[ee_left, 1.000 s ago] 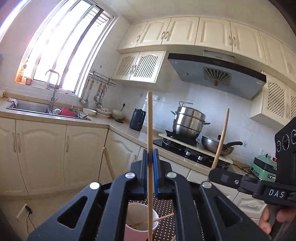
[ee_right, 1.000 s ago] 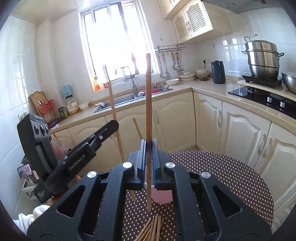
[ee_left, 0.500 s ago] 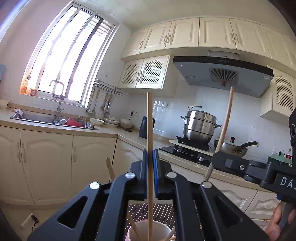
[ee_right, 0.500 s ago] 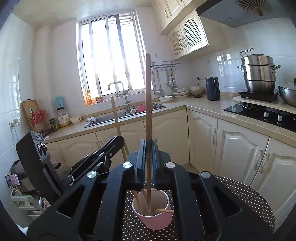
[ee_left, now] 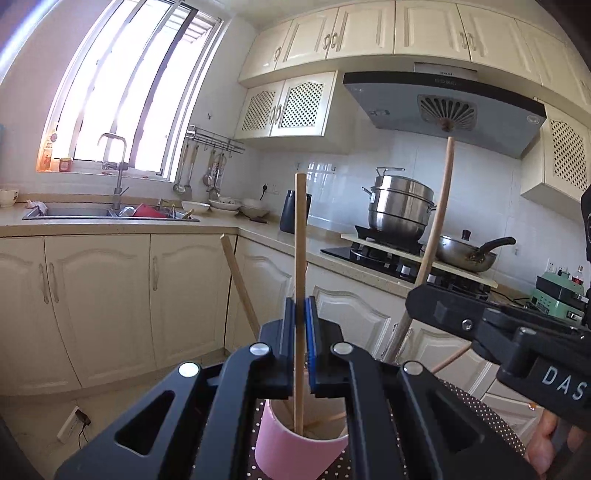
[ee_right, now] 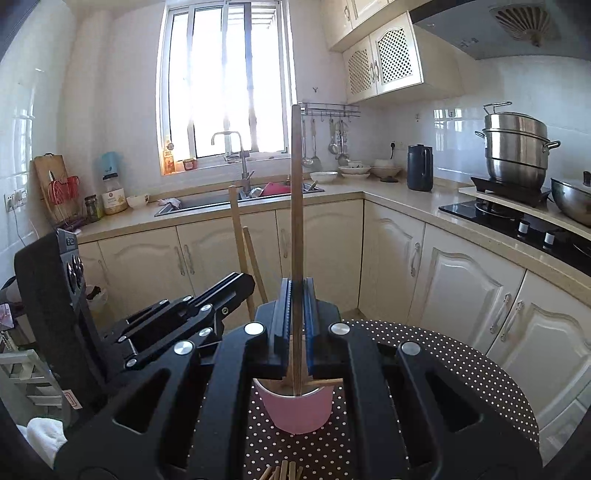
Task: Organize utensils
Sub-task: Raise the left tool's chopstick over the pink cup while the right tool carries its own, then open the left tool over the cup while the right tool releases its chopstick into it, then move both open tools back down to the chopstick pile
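Left gripper [ee_left: 300, 332] fingers pinching upright chopstick [ee_left: 300, 258] over pink cup [ee_left: 295, 448], right gripper [ee_right: 297, 317] likewise

You get strong daylight through the window [ee_left: 122, 96], which is blown out white at upper left of the left view and top centre of the right view [ee_right: 225, 81]. Tiles [ee_right: 458, 118] beside it carry glare. Gripper bodies at the bottom sit in shadow. Fisheye bends cabinets [ee_left: 362, 29] near the edges; corners go dark. Focus is sharp.
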### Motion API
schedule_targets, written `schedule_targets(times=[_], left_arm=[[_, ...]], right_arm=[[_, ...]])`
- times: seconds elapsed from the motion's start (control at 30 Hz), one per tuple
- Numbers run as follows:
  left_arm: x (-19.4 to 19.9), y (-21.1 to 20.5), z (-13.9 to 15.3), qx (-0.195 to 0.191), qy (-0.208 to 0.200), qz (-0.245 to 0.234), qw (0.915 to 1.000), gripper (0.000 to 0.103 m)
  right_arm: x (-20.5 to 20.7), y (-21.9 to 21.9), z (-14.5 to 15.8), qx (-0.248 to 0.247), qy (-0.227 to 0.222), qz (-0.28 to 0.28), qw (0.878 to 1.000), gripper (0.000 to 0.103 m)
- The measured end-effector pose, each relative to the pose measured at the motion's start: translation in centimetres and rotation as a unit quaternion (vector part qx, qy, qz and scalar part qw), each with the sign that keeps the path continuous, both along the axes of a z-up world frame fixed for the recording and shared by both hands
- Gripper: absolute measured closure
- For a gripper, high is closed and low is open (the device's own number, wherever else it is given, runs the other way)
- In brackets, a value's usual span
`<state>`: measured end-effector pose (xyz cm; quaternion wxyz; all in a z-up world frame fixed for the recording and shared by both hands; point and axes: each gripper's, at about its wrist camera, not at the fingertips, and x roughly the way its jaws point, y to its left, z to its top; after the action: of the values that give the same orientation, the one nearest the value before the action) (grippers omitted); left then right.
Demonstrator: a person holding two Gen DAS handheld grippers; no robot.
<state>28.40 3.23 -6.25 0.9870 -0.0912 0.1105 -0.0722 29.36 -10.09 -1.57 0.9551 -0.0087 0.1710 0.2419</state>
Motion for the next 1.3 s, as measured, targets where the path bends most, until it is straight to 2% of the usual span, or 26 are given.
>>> schedule_targets(times=[0.23,0.3,0.33,0.37,0.5,0.57,0.67,0.77,0.83,0.9,0.93,1.3], left_arm=[[-0.8,0.4,-0.4,0.020,0.020,-0.010,0.9996,0.096],[-1.0,0.6,-0.6,0.024,0.025,-0.013,0.9993,0.088],[-1.2,0.8,-0.7,0.026,0.025,-0.013,0.9993,0.074],[-1.4,0.9,-0.8,0.028,0.023,-0.013,0.9993,0.069],[-2.0,1.3,-0.8,0.036,0.022,-0.018,0.9990,0.064],[-2.3,1.6,-0.9,0.039,0.020,-0.018,0.9989,0.053],[-2.8,2.0,-0.9,0.036,0.018,-0.018,0.9990,0.045],[-3.1,2.2,-0.9,0.039,0.020,-0.020,0.9988,0.045],[-3.2,2.3,-1.0,0.041,0.023,-0.019,0.9987,0.045],[-3.5,2.5,-0.9,0.041,0.022,-0.018,0.9988,0.042],[-3.7,2.6,-0.9,0.041,0.023,-0.018,0.9987,0.040],[-5.6,3.6,-0.3,0.047,0.019,-0.018,0.9985,0.037]], right_arm=[[-0.2,-0.2,-1.9,-0.009,0.010,-0.027,1.000,0.096],[-0.1,-0.4,-2.3,-0.008,0.013,-0.033,0.999,0.096],[-0.1,-0.4,-2.5,-0.008,0.016,-0.035,0.999,0.096],[-0.1,-0.5,-2.6,-0.008,0.019,-0.036,0.999,0.096],[-0.5,-0.1,-3.1,-0.019,0.019,-0.046,0.999,0.095],[-0.8,0.1,-3.3,-0.022,0.018,-0.050,0.998,0.092],[-1.2,0.3,-3.4,-0.024,0.017,-0.054,0.998,0.085],[-1.4,0.4,-3.6,-0.025,0.018,-0.057,0.998,0.081],[-1.7,0.3,-3.6,-0.022,0.015,-0.060,0.998,0.066],[-2.1,0.1,-3.4,-0.017,0.010,-0.067,0.998,0.060],[-2.2,-0.1,-3.3,-0.015,0.009,-0.069,0.997,0.060],[-4.5,-0.9,-2.5,-0.021,-0.003,-0.083,0.996,0.055]])
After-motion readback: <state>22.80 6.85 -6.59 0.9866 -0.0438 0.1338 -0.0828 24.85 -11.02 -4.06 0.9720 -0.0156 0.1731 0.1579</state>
